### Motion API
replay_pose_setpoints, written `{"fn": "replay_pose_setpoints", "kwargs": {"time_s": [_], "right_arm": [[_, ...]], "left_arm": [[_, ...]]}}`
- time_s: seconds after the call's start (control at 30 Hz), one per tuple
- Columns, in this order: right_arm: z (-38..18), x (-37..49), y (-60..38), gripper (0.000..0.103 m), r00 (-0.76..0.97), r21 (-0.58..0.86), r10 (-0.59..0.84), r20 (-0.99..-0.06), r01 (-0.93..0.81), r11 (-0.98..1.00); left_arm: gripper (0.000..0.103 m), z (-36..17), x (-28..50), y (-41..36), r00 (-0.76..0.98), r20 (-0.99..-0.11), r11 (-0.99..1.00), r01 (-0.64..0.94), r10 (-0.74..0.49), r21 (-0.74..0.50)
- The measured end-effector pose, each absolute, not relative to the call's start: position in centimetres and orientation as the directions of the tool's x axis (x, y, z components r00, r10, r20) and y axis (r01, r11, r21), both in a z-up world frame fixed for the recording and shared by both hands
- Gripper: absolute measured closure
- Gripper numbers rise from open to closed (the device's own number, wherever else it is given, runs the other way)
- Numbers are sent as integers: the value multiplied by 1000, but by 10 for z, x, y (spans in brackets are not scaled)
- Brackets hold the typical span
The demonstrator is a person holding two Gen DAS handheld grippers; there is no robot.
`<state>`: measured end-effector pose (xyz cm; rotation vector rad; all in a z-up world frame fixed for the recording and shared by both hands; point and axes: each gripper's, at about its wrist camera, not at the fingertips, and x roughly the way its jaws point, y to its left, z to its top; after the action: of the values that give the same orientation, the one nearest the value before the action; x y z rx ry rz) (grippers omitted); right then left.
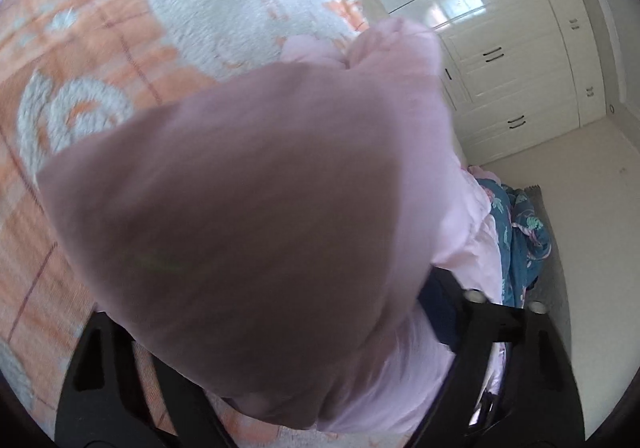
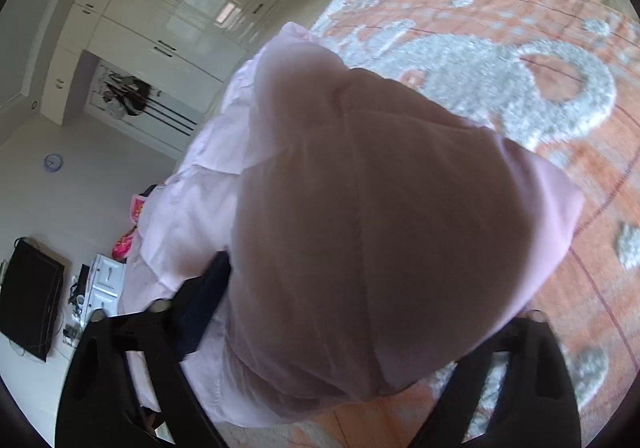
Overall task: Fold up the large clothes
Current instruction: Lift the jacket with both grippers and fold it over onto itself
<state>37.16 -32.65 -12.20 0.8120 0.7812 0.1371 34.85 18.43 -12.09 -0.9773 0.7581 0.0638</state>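
A large pale pink garment (image 1: 256, 184) hangs in front of the left wrist camera and covers most of the view. My left gripper (image 1: 304, 328) is shut on the pink garment; its fingertips are hidden under the cloth. In the right wrist view the same pink garment (image 2: 360, 216) drapes over the fingers. My right gripper (image 2: 340, 328) is shut on it too, fingertips hidden. The cloth is lifted above an orange and white blanket (image 1: 120, 28) that covers the bed, also in the right wrist view (image 2: 540, 88).
White wardrobe doors (image 1: 500, 48) stand beside the bed, also in the right wrist view (image 2: 172, 8). A blue floral quilt (image 1: 520, 240) lies at the bed's end. A black TV (image 2: 28, 296) and a white cabinet (image 2: 106, 280) stand by the wall.
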Motion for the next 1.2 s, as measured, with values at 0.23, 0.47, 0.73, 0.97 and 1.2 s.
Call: {"fn": "replay_pose_setpoints", "kwargs": {"time_s": [0.23, 0.47, 0.73, 0.97, 1.2], "right_arm": [[-64, 368, -288, 72, 766, 446, 279, -579, 11, 895], [-9, 337, -258, 76, 800, 267, 246, -547, -111, 957], [25, 261, -259, 76, 813, 211, 270, -517, -184, 960], [22, 209, -259, 76, 802, 192, 266, -534, -191, 963], [18, 174, -262, 76, 790, 203, 263, -554, -178, 963]], "left_arm": [[72, -79, 348, 171, 759, -610, 717, -293, -228, -633], [76, -26, 321, 156, 780, -604, 815, -237, -166, -529], [76, -3, 264, 146, 769, -619, 858, -202, -160, -472], [76, -7, 223, 138, 753, -640, 875, -195, -156, -443], [76, -11, 192, 134, 743, -653, 890, -189, -147, -415]]}}
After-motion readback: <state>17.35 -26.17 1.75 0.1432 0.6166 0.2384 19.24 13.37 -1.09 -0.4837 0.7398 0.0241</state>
